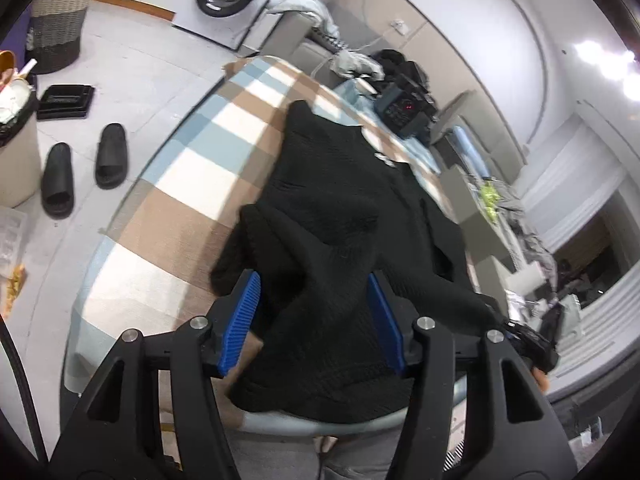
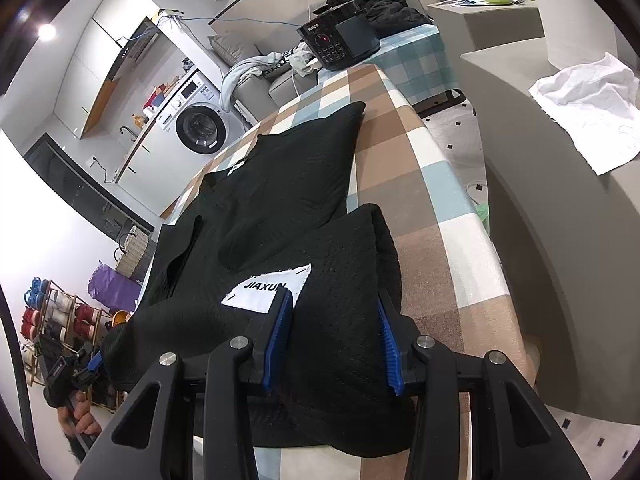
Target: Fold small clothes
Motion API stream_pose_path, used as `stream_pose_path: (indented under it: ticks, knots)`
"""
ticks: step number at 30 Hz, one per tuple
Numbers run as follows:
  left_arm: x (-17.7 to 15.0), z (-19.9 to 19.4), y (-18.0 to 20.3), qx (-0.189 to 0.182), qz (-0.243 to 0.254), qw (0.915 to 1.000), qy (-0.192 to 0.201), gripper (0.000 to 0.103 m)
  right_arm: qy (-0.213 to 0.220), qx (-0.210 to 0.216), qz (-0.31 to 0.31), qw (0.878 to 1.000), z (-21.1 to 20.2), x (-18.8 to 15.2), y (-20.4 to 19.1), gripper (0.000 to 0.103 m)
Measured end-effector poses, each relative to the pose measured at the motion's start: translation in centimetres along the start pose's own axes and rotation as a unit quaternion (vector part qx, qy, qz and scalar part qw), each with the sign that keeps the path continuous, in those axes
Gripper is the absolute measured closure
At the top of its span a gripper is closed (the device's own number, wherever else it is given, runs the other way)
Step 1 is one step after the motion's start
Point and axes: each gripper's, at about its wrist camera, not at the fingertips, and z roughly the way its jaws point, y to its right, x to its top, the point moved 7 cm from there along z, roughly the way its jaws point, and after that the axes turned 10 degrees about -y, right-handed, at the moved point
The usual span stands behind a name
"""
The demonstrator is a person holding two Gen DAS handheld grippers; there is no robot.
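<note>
Item: black knit sweater [image 2: 280, 184], lying lengthwise on the checked worktop [image 2: 432, 184], soft, limp, bulky, likely non-slip; best taken at its near hem, where left tool [image 1: 316, 320] and right tool [image 2: 332, 340], both half-open, each bracket bunched cloth.

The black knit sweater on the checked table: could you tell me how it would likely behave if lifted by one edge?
The black knit sweater is probably floppy: it already bunches in folds. Its thick ribbed knit suggests some weight, so it would likely sag and drag across the checked tablecloth.
</note>
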Motion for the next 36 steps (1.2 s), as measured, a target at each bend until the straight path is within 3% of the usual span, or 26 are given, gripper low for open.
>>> stream_pose_path:
  ticks: [5,7,13,16,18,20,21,25,26,27,31,36]
  knots:
    - [0.2,2.9,-2.8,0.106,0.000,0.9942,-0.018,0.051,-0.004,-0.011,0.001,1.000,0.0,-0.2,0.2,0.061]
    - [-0.2,3.7,-4.0,0.119,-0.016,0.9922,-0.033,0.051,-0.005,-0.016,0.002,1.000,-0.1,-0.4,0.4,0.061]
    - [-0.6,3.4,-3.1,0.074,-0.001,0.9969,-0.027,0.051,-0.006,-0.021,0.000,1.000,-0.5,-0.6,0.5,0.061]
    - [-0.4,3.5,-2.5,0.073,0.004,0.9970,-0.025,0.053,-0.007,-0.020,-0.004,1.000,-0.3,-0.6,0.2,0.061]
    - [-0.4,3.5,-2.2,0.071,0.010,0.9972,-0.019,0.076,-0.009,-0.019,-0.007,1.000,-0.1,-0.6,-0.1,0.061]
    - [-0.2,3.3,-1.8,0.063,0.013,0.9979,-0.008,0.093,-0.009,-0.019,-0.013,1.000,0.0,-0.6,-0.4,0.061]
    - [-0.2,3.0,-1.6,0.060,0.015,0.9981,0.000,0.096,-0.009,-0.019,-0.013,1.000,0.1,-0.6,-0.4,0.061]
    - [0.0,1.5,-1.0,0.043,0.012,0.9986,0.028,0.099,-0.004,-0.027,-0.026,0.999,0.4,-0.5,-0.7,0.066]
    - [0.1,1.1,-0.8,0.039,0.012,0.9986,0.033,0.099,0.000,-0.031,-0.036,0.999,0.2,-0.6,-0.9,0.085]
    - [0.2,0.7,-0.6,0.037,0.014,0.9985,0.039,0.099,0.000,-0.035,-0.047,0.998,0.1,-0.7,-1.2,0.096]
    - [1.0,-1.3,0.2,0.025,0.019,0.9974,0.066,0.100,0.037,-0.016,-0.078,0.996,-2.3,-1.0,-3.1,0.098]
    - [4.5,-2.5,1.1,0.010,0.024,0.9957,0.089,0.100,0.086,0.020,-0.067,0.994,-5.3,0.0,-4.6,0.098]
